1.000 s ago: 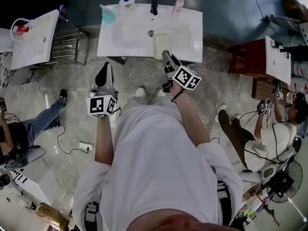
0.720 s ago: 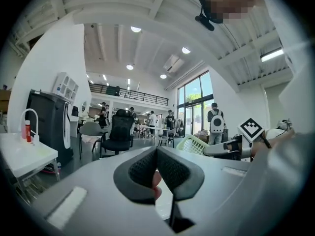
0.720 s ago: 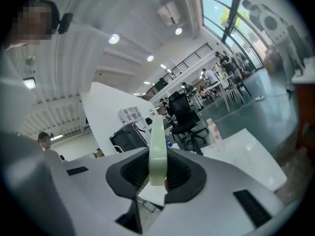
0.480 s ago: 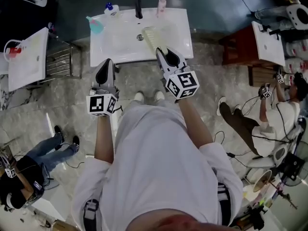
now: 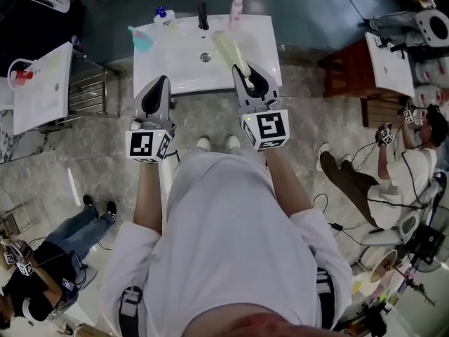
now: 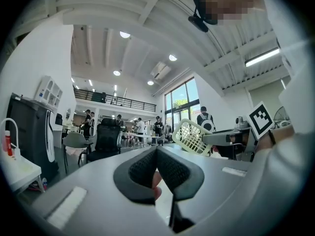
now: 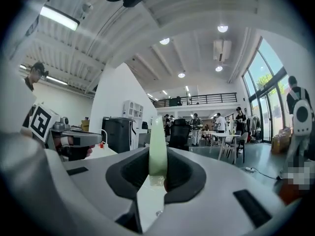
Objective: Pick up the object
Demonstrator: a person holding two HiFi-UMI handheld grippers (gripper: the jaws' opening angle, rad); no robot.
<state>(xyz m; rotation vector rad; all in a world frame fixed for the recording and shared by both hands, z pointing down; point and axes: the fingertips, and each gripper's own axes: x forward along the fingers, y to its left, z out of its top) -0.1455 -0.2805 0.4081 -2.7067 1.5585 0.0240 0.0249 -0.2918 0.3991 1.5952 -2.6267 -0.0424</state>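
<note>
My right gripper (image 5: 247,76) is shut on one end of a pale green perforated tray (image 5: 228,48), held up over the white sink (image 5: 175,65). In the right gripper view the tray (image 7: 157,141) stands edge-on between the pads, which press on it. In the left gripper view the tray (image 6: 192,136) shows as a lattice basket sticking out from the right gripper. My left gripper (image 5: 157,84) hovers at the sink's front edge, shut, with nothing between its pads (image 6: 170,168).
A black faucet (image 5: 203,16), a pink bottle (image 5: 236,9), a teal cup (image 5: 140,39) and a blue-capped bottle (image 5: 163,14) stand along the sink's back. Another basin (image 5: 42,90) is at the left, a brown cabinet (image 5: 347,69) at the right. A seated person (image 5: 400,181) is at the right.
The right gripper has lifted the tray out of the basin and swung it upright toward the sink's back. The left gripper has moved forward a little toward the sink.
</note>
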